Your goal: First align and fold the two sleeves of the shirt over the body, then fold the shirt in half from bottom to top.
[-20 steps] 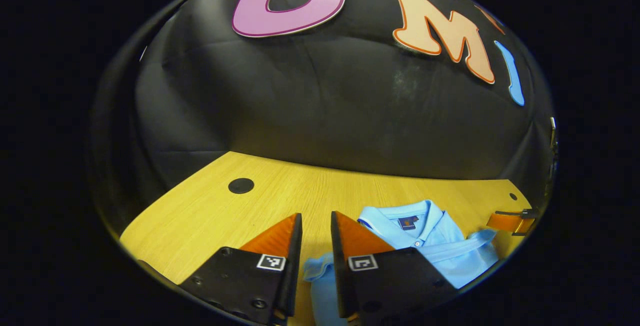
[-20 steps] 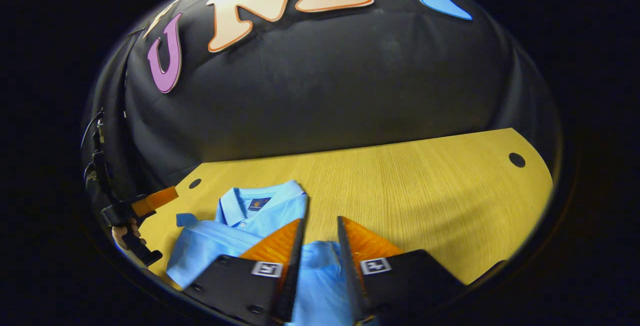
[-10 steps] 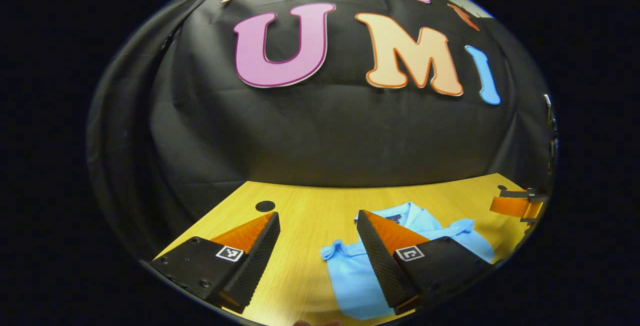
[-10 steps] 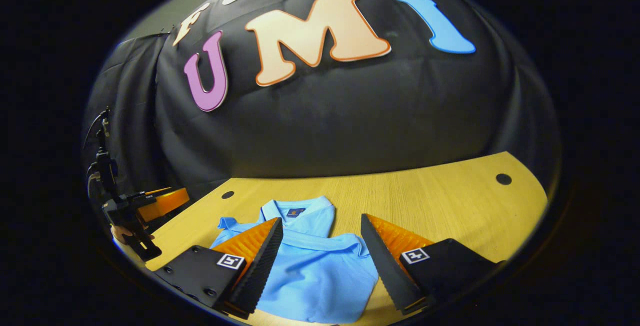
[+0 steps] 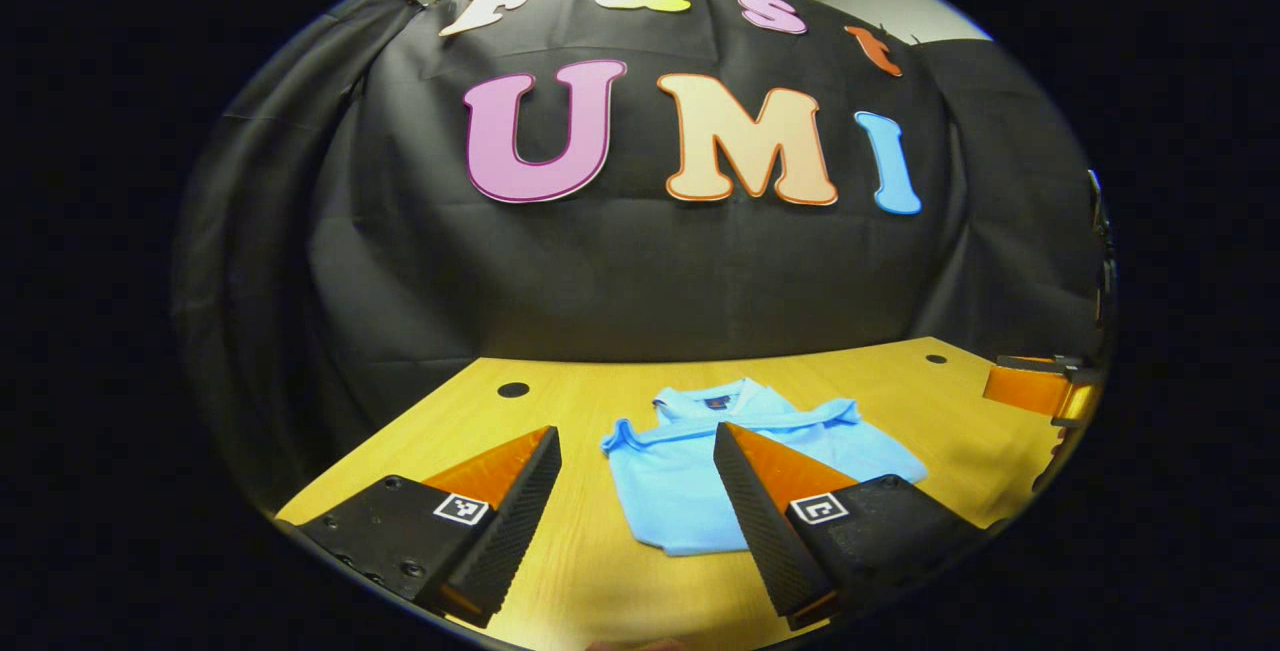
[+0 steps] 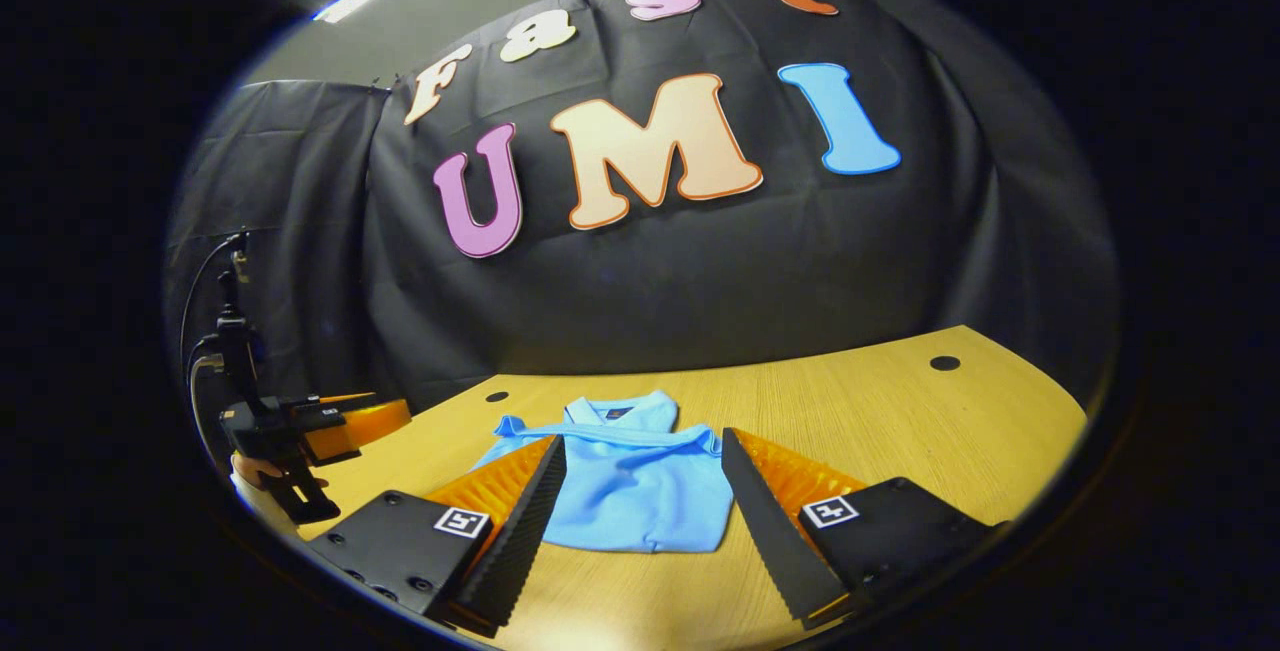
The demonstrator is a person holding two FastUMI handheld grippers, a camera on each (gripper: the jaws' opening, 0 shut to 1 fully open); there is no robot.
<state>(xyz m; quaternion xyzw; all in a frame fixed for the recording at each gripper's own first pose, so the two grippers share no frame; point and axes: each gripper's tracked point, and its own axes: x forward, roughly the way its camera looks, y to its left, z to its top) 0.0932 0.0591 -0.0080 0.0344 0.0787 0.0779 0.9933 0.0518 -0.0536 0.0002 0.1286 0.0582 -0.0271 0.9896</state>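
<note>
Leftward, hand point(image 6: 262, 472) gripping left tool point(image 6: 345, 423).

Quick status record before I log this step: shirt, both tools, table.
shirt: light blue polo, lying folded on the table, collar toward the booth wall, sleeves laid across the body
left tool: open, holding nothing, above the table short of the shirt
right tool: open, holding nothing, above the table short of the shirt
table: wooden top with round dark holes
fold state: looks finished, a compact rectangle
</note>
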